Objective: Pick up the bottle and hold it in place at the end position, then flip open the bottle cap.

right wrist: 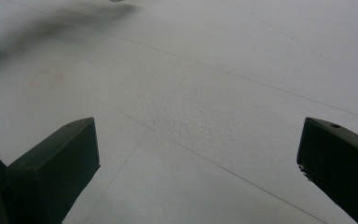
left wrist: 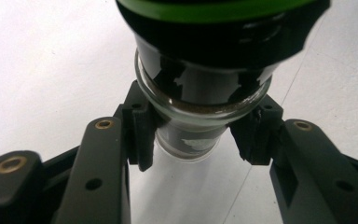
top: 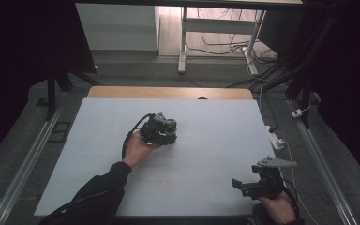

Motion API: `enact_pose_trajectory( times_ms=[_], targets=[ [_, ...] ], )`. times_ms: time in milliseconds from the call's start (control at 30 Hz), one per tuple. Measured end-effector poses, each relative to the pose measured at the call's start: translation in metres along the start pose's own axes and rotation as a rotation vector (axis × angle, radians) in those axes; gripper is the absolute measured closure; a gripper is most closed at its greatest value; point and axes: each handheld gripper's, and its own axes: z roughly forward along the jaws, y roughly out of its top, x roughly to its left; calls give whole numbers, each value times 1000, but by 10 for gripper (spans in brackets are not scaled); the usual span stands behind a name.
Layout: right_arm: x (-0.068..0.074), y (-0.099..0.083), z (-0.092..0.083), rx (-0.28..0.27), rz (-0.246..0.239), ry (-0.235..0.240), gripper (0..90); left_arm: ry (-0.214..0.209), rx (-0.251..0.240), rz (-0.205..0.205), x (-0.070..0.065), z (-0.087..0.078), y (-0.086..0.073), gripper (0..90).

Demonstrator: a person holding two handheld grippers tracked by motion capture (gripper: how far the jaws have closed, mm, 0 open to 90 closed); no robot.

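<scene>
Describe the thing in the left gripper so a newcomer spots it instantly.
On the white table, look near the middle, where the left gripper is held out from the person's left hand. Its jaws clamp the neck of a small clear glass jar with a black-and-green lid, the one object on the table.

1. I'm looking along my right gripper (right wrist: 198, 172): its two black jaws rise from the bottom corners, standing wide apart with nothing between them.
2. Ahead, the white table (right wrist: 223, 93) runs on, thin seam lines crossing it.
3. A faint reddish mark (right wrist: 48, 78) sits far left.
4. A blurred dark shadow (right wrist: 74, 14) lies along the top edge.
</scene>
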Motion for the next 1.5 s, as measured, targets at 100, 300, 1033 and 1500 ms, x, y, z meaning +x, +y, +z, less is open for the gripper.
enact_pose_trajectory(
  times_ms=[100, 300, 1033, 1500],
  targets=[
    [0, 0, 0, 0, 0, 0, 0, 7, -5, 7, 0, 3, -2, 535],
    [0, 0, 0, 0, -4, -1, 0, -1, -1, 0, -1, 10, -5, 535],
    [1, -1, -1, -4, -7, 1, 0, 22, 14, 17, -7, 18, -11, 535],
    [4, 1, -3, -22, -36, -11, 0, 22, 1, 6, -7, 19, -14, 535]
  ],
)
